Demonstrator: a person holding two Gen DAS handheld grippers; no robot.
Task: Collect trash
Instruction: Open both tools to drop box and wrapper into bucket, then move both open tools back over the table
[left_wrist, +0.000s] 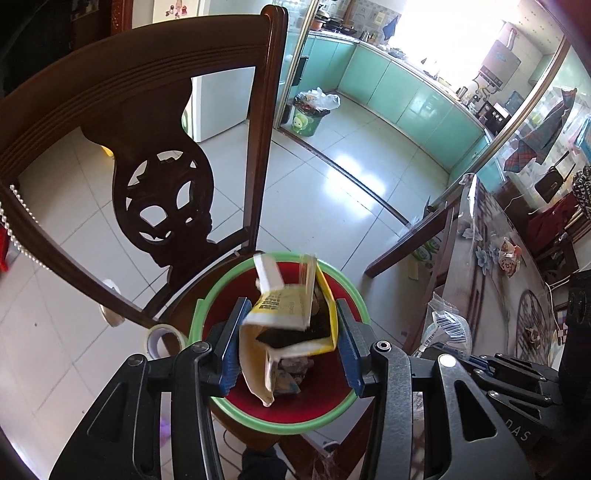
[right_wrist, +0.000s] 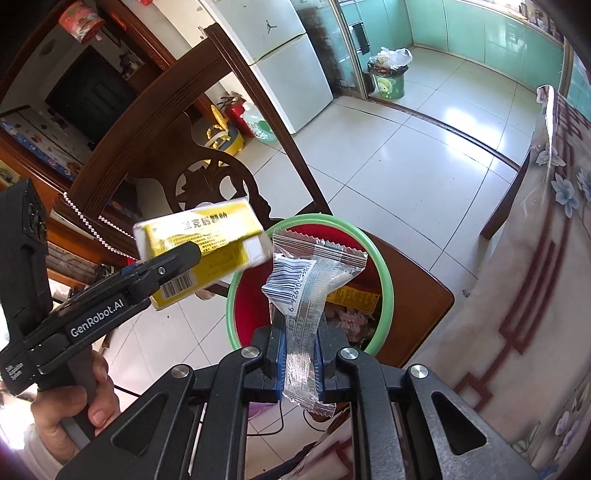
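Observation:
A red bin with a green rim (left_wrist: 347, 284) stands on a dark wooden chair seat, with yellow packaging and other scraps inside. Directly above it my left gripper (left_wrist: 291, 306) is shut on a yellow and white carton box (left_wrist: 284, 306), which spans its blue pads. From the right wrist view the same box (right_wrist: 199, 236) sits under a black finger (right_wrist: 173, 264), left of the bin rim (right_wrist: 384, 266). My right gripper (right_wrist: 300, 317) is shut on a clear plastic wrapper (right_wrist: 310, 273) with a barcode, just over the bin's near edge. That wrapper (left_wrist: 448, 328) also shows at the right in the left wrist view.
The chair's carved back (left_wrist: 162, 184) rises behind the bin. A tape roll (left_wrist: 162, 338) lies on the seat beside it. A table with a floral cloth (right_wrist: 535, 258) runs along the right, with crumpled wrappers (left_wrist: 508, 254) on it. A full green bin (left_wrist: 308, 118) stands at the kitchen doorway.

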